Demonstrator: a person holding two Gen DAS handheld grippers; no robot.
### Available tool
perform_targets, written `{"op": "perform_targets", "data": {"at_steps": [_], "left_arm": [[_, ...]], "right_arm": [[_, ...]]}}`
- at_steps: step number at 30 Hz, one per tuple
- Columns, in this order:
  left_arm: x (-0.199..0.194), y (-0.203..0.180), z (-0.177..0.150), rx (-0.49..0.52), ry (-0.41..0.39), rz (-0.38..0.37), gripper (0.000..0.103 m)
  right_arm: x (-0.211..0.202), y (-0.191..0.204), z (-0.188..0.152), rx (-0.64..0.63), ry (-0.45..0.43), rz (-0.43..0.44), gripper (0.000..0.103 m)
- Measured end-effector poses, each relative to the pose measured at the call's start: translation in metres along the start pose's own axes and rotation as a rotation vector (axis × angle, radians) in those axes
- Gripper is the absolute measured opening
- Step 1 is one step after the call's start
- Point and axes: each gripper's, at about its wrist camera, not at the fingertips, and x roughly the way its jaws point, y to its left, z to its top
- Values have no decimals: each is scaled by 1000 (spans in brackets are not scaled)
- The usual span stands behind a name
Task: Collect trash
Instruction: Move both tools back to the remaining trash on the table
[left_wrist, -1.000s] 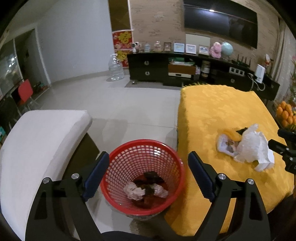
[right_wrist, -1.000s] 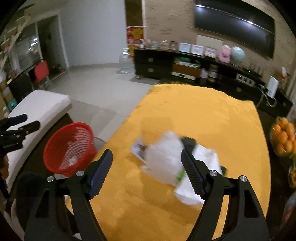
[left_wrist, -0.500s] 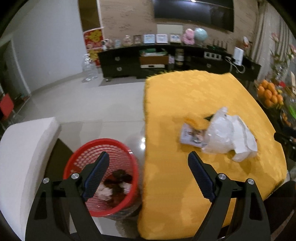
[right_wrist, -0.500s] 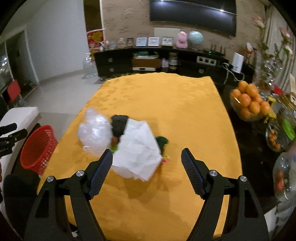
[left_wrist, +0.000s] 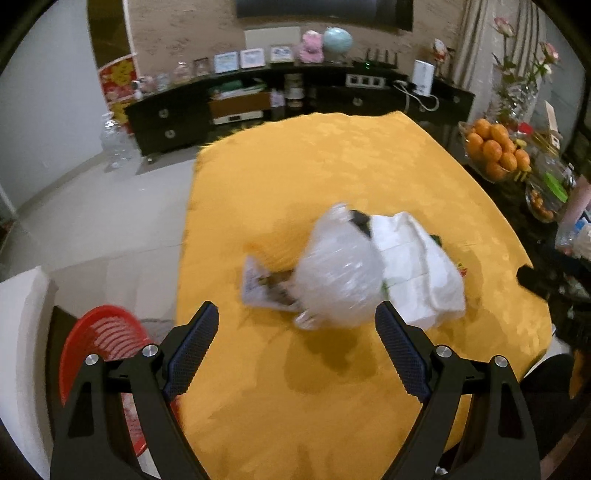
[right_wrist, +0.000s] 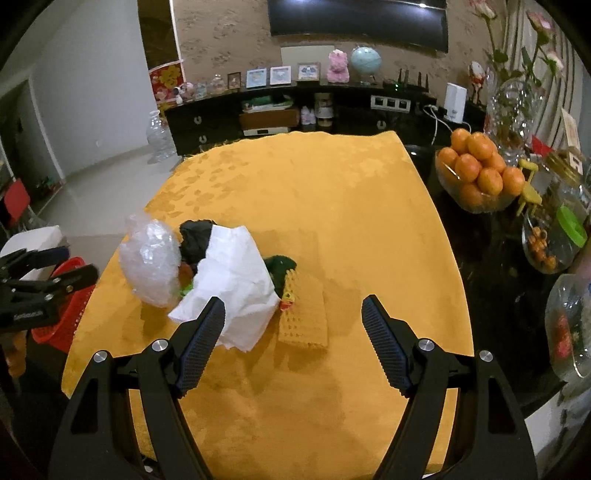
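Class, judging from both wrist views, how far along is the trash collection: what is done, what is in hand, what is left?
Done: the red basket beside the table is only partly visible, so its contents cannot be judged. In hand: nothing; the left gripper and right gripper are both open and empty above the yellow cloth. Left: the clear plastic bag, white paper, printed wrapper and dark scraps.

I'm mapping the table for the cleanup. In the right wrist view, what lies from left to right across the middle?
Red basket → clear plastic bag → white paper → yellow textured wrapper → bowl of oranges.
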Motion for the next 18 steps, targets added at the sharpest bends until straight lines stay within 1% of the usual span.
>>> {"op": "perform_targets", "data": {"at_steps": [4, 8, 12, 15, 16, 17, 18], "left_arm": [[24, -15, 16, 16, 30, -38, 84], [46, -24, 24, 22, 62, -58, 84], [70, -25, 26, 8, 100, -63, 83], [79, -21, 24, -13, 110, -63, 83], [80, -21, 24, -15, 108, -64, 78], [81, -21, 23, -15, 106, -68, 68], [82, -21, 23, -14, 109, -74, 63]], "right_arm": [[9, -7, -2, 16, 18, 2, 74], [17, -13, -3, 31, 32, 5, 74], [25, -19, -4, 43, 45, 8, 74], [28, -22, -5, 48, 51, 9, 74], [30, -22, -5, 50, 54, 8, 74], [31, -23, -5, 52, 56, 7, 74], [32, -24, -5, 53, 59, 6, 74]]}}
